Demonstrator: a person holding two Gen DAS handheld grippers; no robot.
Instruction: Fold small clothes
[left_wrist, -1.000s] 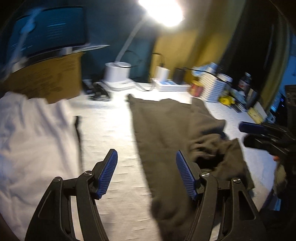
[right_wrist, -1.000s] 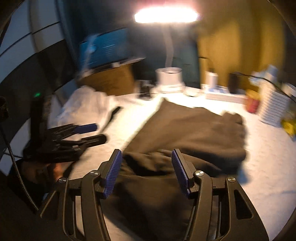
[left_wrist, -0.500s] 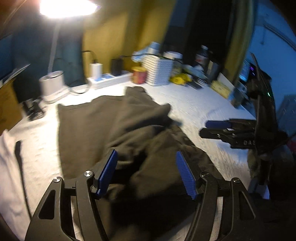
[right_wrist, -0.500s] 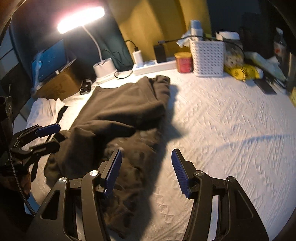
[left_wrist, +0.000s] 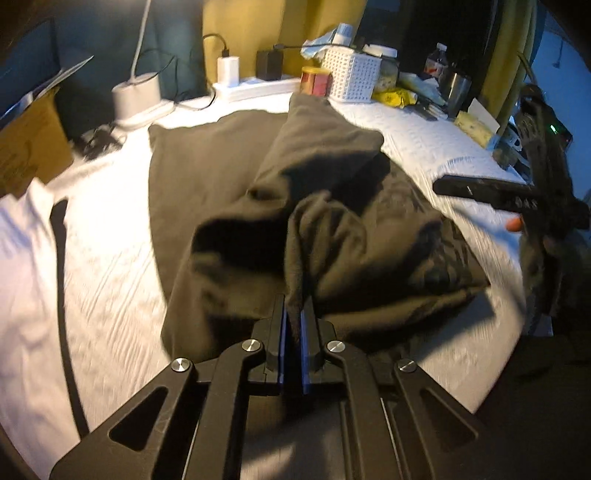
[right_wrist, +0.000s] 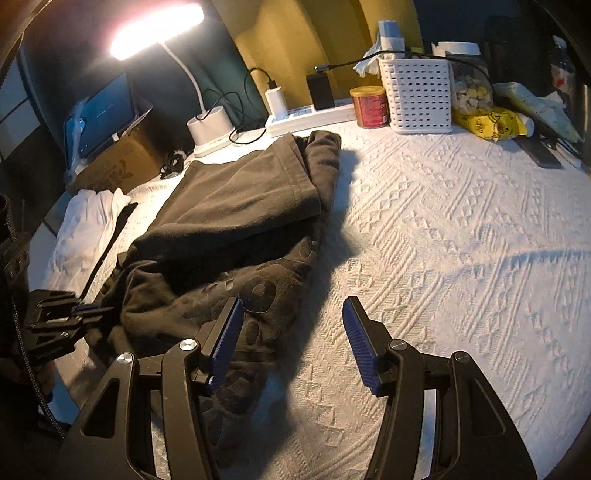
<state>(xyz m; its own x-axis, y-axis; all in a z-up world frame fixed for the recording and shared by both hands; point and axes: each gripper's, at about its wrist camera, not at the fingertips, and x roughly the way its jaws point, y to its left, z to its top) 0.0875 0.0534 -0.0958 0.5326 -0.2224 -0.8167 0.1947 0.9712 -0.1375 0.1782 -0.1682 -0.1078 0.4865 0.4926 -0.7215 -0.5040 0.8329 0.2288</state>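
Dark garment (left_wrist: 229, 173) on white textured bedspread (right_wrist: 461, 229); left jaws just clenched on fold, right jaws spread.

One dark garment (right_wrist: 236, 206), one white garment (right_wrist: 86, 221), one lamp (right_wrist: 207, 125), one basket (right_wrist: 417, 96), one red tin (right_wrist: 369, 107), two grippers.

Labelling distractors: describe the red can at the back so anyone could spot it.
Follow the white textured bedspread to its far edge, where clutter lines the yellow wall. The red can stands there between a white power strip and a white perforated basket. It is the only red, gold-lidded cylinder among mostly white neighbours.
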